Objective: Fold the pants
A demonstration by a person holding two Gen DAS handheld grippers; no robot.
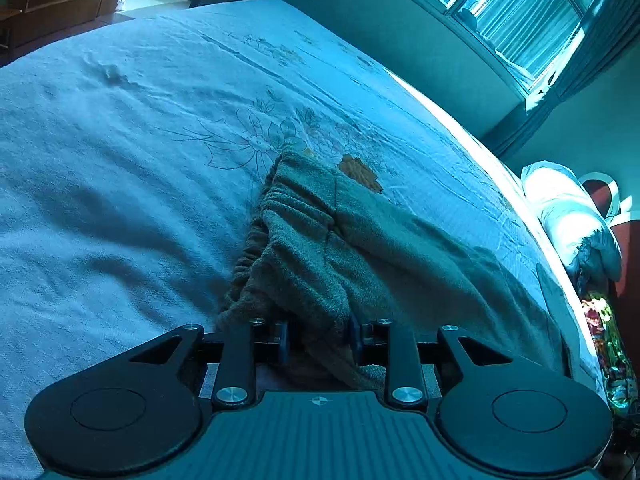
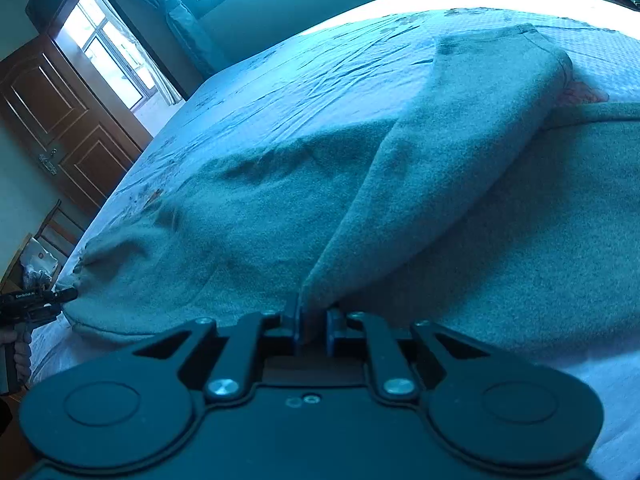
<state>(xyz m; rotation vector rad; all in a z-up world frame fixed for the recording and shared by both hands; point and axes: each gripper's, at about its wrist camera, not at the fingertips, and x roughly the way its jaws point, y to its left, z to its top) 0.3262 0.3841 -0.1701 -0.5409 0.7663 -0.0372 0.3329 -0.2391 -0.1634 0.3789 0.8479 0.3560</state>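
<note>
Big bed with pale flowered sheet (image 1: 120, 140), bright window behind. Left gripper (image 1: 318, 336) pinching the gathered waistband of fuzzy grey-green pants (image 1: 360, 240); right gripper (image 2: 314, 330) pinching a lifted leg edge. Long legs stretching away from left jaws toward right.

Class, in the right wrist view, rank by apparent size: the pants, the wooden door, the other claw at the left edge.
1. pants, though nearness to the camera inflates them.
2. wooden door.
3. left claw.
</note>
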